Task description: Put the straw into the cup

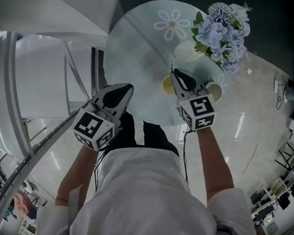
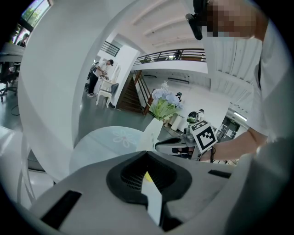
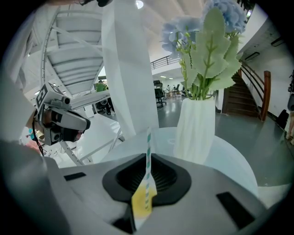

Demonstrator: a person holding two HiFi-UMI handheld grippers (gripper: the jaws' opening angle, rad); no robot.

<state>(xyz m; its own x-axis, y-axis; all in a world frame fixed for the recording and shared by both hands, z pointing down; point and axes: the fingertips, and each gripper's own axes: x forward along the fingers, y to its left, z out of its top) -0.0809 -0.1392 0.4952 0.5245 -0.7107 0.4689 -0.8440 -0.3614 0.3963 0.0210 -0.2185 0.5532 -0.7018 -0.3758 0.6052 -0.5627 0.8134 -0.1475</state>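
Observation:
My right gripper [image 3: 148, 157] is shut on a green-and-white striped straw [image 3: 148, 142]. The straw stands up out of the jaws, with a yellowish scrap of wrapper [image 3: 140, 205] at its lower end. In the head view the right gripper [image 1: 175, 73] hangs over the round table, right beside a yellow cup [image 1: 166, 84] that it partly hides. Over the table's near edge to the left, my left gripper [image 1: 129, 87] is shut. Between its jaws, the left gripper [image 2: 147, 155] holds a flat white paper strip [image 2: 153, 198].
A white vase of blue flowers [image 1: 224, 28] stands at the back right of the glass table [image 1: 140, 51], close behind the right gripper. A second, pale cup [image 1: 214, 90] sits right of it. A white staircase [image 1: 49, 18] rises to the left.

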